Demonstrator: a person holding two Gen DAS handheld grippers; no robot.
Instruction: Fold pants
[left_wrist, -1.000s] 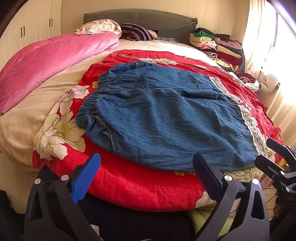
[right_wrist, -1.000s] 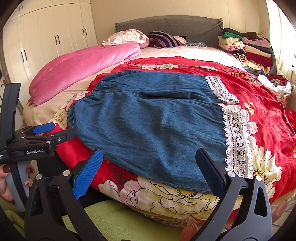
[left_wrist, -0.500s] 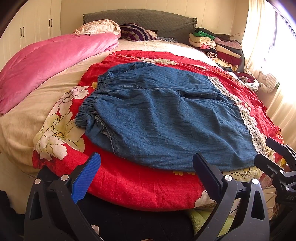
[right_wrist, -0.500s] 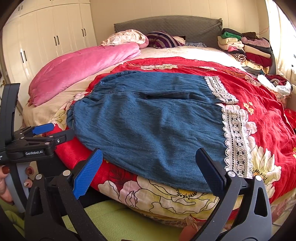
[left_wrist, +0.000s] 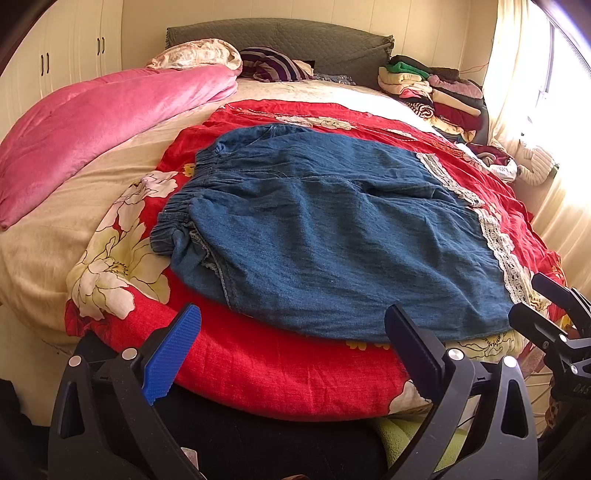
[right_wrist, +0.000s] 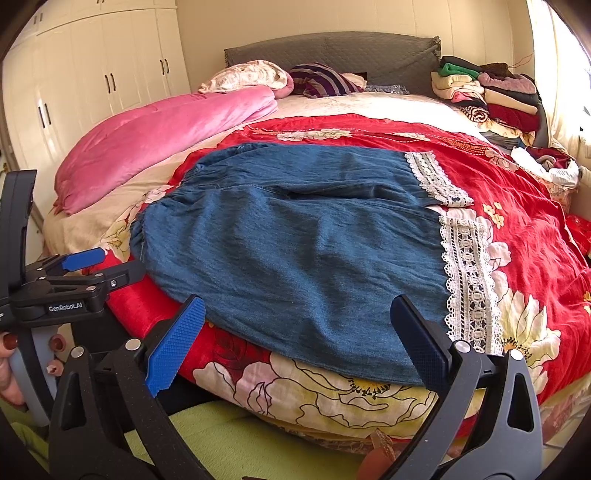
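Observation:
Blue denim pants (left_wrist: 325, 229) with white lace hems (right_wrist: 465, 273) lie spread flat on a red floral bedspread (left_wrist: 280, 365), waistband at the left, legs to the right. They also show in the right wrist view (right_wrist: 303, 251). My left gripper (left_wrist: 291, 347) is open and empty, just short of the pants' near edge by the waistband side. My right gripper (right_wrist: 299, 339) is open and empty over the near edge by the hem side. Each gripper shows at the edge of the other's view.
A pink duvet (left_wrist: 92, 125) lies along the bed's left side. Pillows (right_wrist: 317, 79) sit at the grey headboard. A stack of folded clothes (right_wrist: 487, 96) is at the far right. White wardrobes (right_wrist: 92, 92) stand at left, a curtained window at right.
Both grippers have edged very slightly toward the bed. The pants have not moved.

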